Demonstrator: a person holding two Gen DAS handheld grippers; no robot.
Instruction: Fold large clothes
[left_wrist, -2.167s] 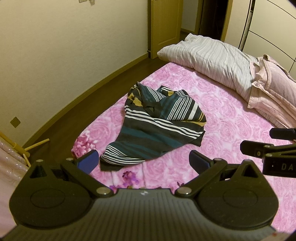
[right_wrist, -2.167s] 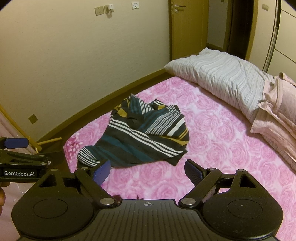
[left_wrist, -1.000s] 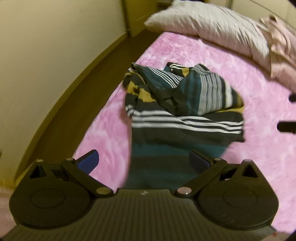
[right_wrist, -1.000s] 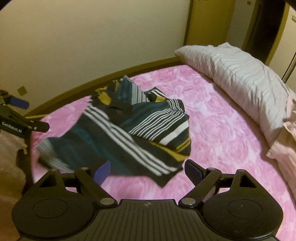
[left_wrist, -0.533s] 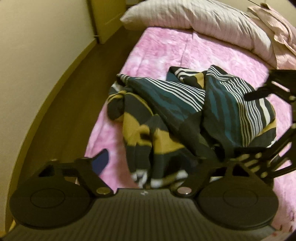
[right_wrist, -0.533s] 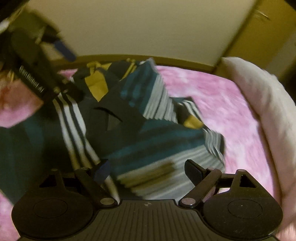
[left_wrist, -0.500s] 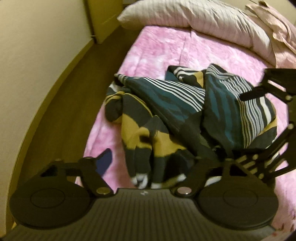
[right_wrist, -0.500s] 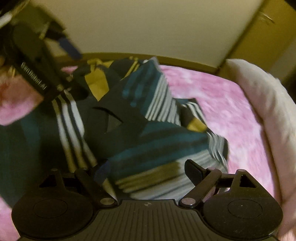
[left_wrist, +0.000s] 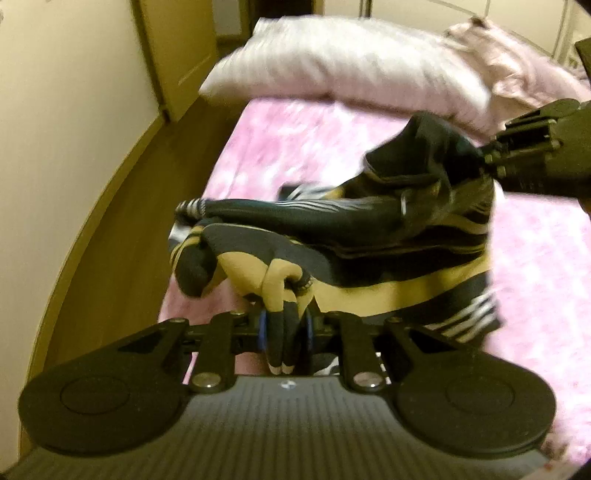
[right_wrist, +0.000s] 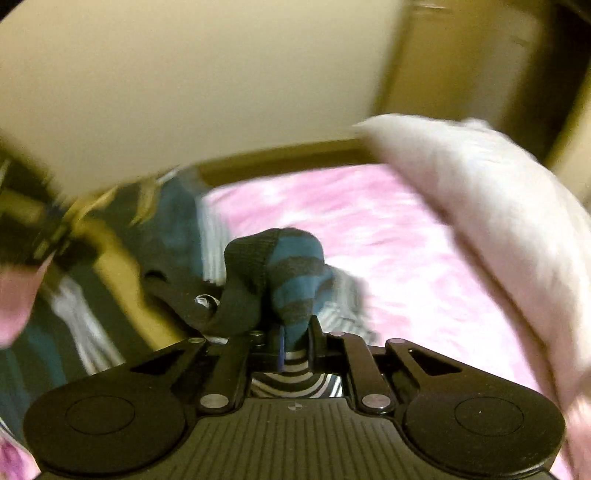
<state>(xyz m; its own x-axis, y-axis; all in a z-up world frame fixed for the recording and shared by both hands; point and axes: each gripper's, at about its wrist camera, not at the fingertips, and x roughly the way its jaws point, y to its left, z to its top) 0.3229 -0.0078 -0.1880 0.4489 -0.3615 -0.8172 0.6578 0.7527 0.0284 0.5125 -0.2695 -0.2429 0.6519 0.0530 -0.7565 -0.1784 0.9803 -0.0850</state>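
Observation:
The garment is a dark striped sweater with teal, mustard and white bands, bunched over the pink rose-print bed cover. My left gripper is shut on a mustard and black fold of it near the bed's left edge. My right gripper is shut on a teal and black striped fold. In the left wrist view the right gripper pulls a dark part of the sweater up at the right. The right wrist view is blurred by motion, and the left gripper shows as a smear at its left.
A striped grey-white pillow and a pale pink bedding pile lie at the head of the bed. Wooden floor and a cream wall run along the bed's left side, with a door beyond.
Both grippers went from open above the sweater to shut on folds of it. The sweater has been pulled up off the bed and stretched between them.

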